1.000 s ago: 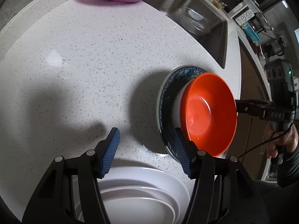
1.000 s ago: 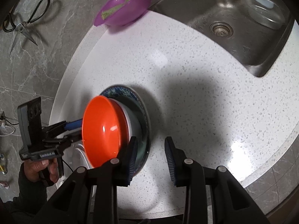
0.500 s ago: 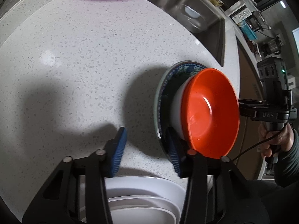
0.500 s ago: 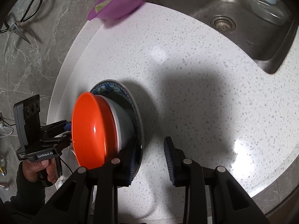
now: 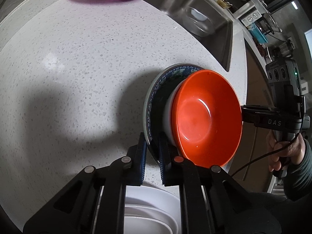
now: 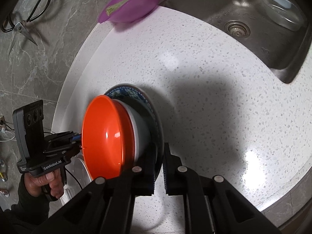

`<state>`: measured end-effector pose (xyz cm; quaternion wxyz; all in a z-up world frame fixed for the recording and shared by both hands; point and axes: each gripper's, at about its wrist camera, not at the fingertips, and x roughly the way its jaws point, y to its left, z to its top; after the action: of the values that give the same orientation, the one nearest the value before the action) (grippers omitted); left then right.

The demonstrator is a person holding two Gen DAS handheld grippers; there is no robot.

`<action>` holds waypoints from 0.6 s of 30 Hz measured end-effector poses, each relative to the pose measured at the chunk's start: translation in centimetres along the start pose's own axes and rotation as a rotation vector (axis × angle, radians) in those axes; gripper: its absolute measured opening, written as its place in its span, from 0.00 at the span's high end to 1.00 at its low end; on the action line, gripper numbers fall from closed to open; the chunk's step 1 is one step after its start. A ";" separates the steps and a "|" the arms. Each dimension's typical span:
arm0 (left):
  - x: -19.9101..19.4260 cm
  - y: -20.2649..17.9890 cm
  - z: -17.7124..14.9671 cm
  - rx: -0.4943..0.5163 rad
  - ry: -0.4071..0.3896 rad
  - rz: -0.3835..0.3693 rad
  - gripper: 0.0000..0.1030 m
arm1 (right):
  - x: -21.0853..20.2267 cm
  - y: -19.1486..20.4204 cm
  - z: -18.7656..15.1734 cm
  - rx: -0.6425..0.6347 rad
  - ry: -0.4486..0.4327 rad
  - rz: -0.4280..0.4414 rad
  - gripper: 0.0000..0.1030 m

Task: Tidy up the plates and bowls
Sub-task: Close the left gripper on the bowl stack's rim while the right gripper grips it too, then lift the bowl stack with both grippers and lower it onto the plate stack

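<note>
A blue patterned plate (image 5: 156,89) carries a white bowl (image 5: 168,115) with an orange bowl (image 5: 204,117) nested in it. My left gripper (image 5: 152,152) is shut on the plate's near rim. My right gripper (image 6: 159,165) is shut on the opposite rim of the same plate (image 6: 126,91), with the orange bowl (image 6: 105,134) and white bowl (image 6: 139,128) on it. The stack is tilted above the white speckled counter (image 5: 78,68). White plates (image 5: 152,210) lie stacked under my left gripper.
A purple bowl (image 6: 132,5) sits at the counter's far edge beside the steel sink (image 6: 243,19), which holds a glass bowl (image 6: 280,13). Scissors (image 6: 21,25) hang on the grey marble wall. The counter's rim (image 6: 292,185) curves at the right.
Both grippers closed onto the blue plate's rim from opposite sides. The plate with the bowls tilted up a little.
</note>
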<state>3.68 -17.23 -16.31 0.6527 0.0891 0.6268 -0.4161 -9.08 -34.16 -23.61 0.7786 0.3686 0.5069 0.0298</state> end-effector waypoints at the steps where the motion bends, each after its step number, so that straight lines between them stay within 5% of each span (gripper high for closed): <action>1: 0.1 -0.2 0.1 -0.005 -0.001 0.002 0.91 | 0.0 0.0 0.0 0.003 0.002 0.001 0.90; 10: -3.0 0.2 -1.2 -0.054 -0.067 0.029 0.93 | -0.5 2.2 -0.1 -0.030 0.012 0.013 0.90; 18: -9.9 2.1 -5.6 -0.127 -0.174 0.072 0.94 | -1.1 9.1 -1.1 -0.153 0.025 0.042 0.90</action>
<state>2.15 -8.05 -9.39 0.7235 0.0334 0.5894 -0.3578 -7.52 -27.41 -17.52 0.7974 0.3179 0.5051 0.0893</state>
